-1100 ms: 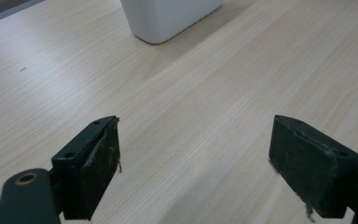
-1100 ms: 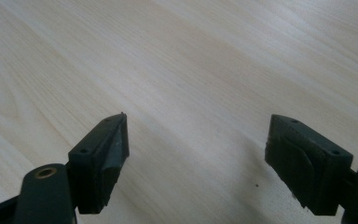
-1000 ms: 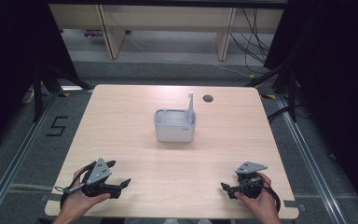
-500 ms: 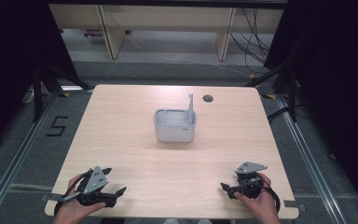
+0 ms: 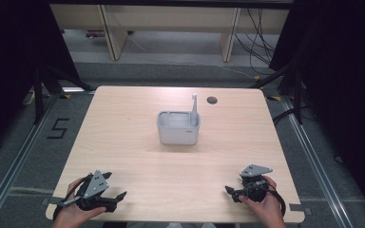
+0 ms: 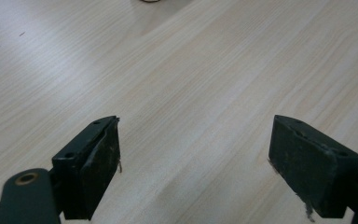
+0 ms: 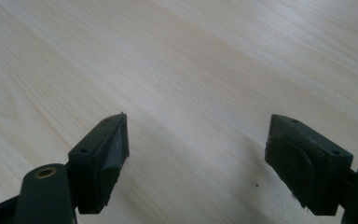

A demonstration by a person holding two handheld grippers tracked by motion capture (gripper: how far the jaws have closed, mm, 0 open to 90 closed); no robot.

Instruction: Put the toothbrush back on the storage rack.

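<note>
Both grippers, left (image 5: 119,195) and right (image 5: 229,190), are released. The grey plastic caddy (image 5: 178,129) looks light and rigid; grip a thin wall.

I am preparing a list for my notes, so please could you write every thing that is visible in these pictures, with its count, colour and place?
container: 1, light grey, rectangular, at the middle of the table, slightly toward the far side.
stick-like tool: 1, light grey, standing upright in the right end of the container; what it is exactly is too small to tell.
round hole: 1, dark, in the tabletop near the far edge, right of the container.
table: 1, light wood.
shelf unit: 1, beige, on the floor behind the table.
left gripper: 1, black, jaws wide apart over bare wood, near the front left corner.
right gripper: 1, black, jaws wide apart over bare wood, near the front right corner.
hands: 2, each holding one gripper at the near edge.
</note>
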